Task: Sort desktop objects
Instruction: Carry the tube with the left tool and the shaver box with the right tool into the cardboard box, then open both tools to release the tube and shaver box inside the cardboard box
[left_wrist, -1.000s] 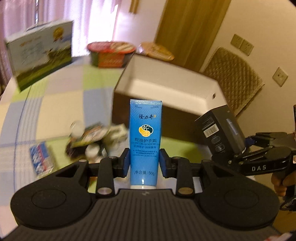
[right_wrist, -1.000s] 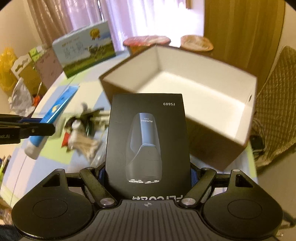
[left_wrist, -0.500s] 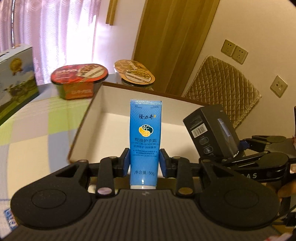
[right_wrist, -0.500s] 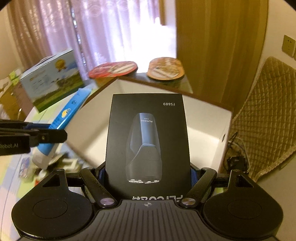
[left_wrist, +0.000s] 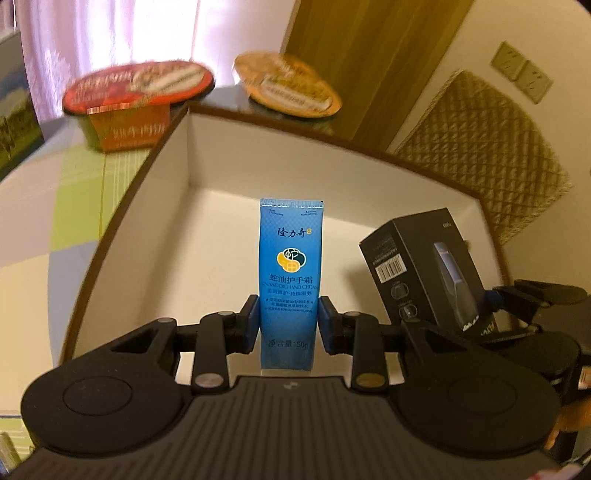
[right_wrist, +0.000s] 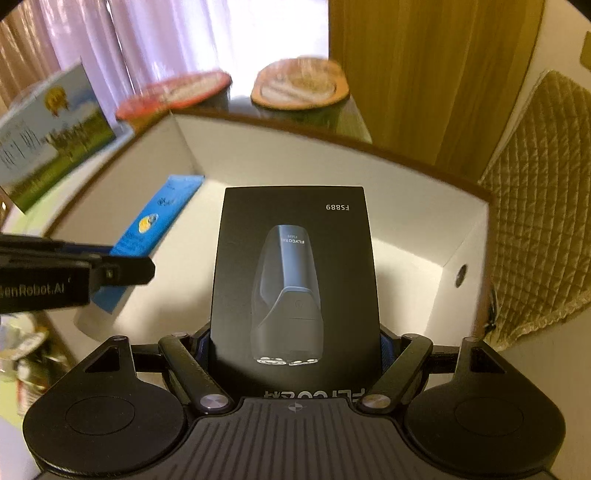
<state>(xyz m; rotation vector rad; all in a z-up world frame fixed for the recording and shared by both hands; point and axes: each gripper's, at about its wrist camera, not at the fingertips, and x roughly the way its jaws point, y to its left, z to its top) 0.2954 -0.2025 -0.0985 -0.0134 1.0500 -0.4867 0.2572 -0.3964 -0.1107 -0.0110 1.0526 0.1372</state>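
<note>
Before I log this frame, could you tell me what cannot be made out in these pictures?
- Left wrist view: the blue tube, its cap end hidden behind the gripper body.
- Right wrist view: the black box, its lower edge hidden likewise.
- Both views: the two bowl lids' print, motion-blurred.
- The open box, its near floor hidden.

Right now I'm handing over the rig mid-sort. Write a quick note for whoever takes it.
Left tool: shut on the blue hand cream tube, held upright over the open cardboard box.
Right tool: shut on the black shaver box, also over the box.
Done: both items picked up and carried there.
Left: lower and release both; the box floor in view looks bare. Other items may remain on the table.
</note>
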